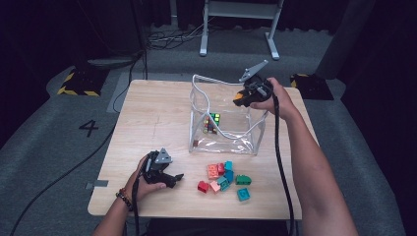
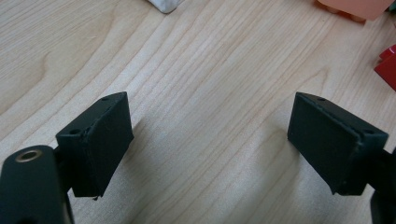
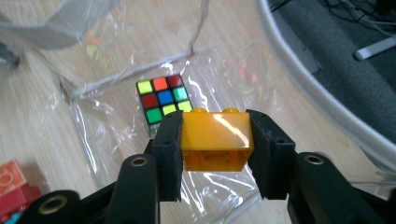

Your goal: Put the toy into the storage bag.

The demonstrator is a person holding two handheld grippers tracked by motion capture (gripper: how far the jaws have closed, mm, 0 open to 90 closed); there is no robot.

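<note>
Table (image 1: 157,113) brightly lit from overhead, room around it dark toward twelve, three and nine o'clock, high view soft and slightly grainy, white glare streaks on clear plastic bag (image 3: 116,135), bright highlight on orange brick (image 3: 215,133), soft jaw shadows on wood, near gripper parts blurred at six o'clock

The block (image 3: 216,140) in the black right claw (image 3: 217,149) is orange-yellow. The cube (image 3: 164,99) has green, red, orange and blue squares. The table (image 1: 157,118) is light wood, with red, pink and teal blocks (image 1: 223,180) near its front edge.
</note>
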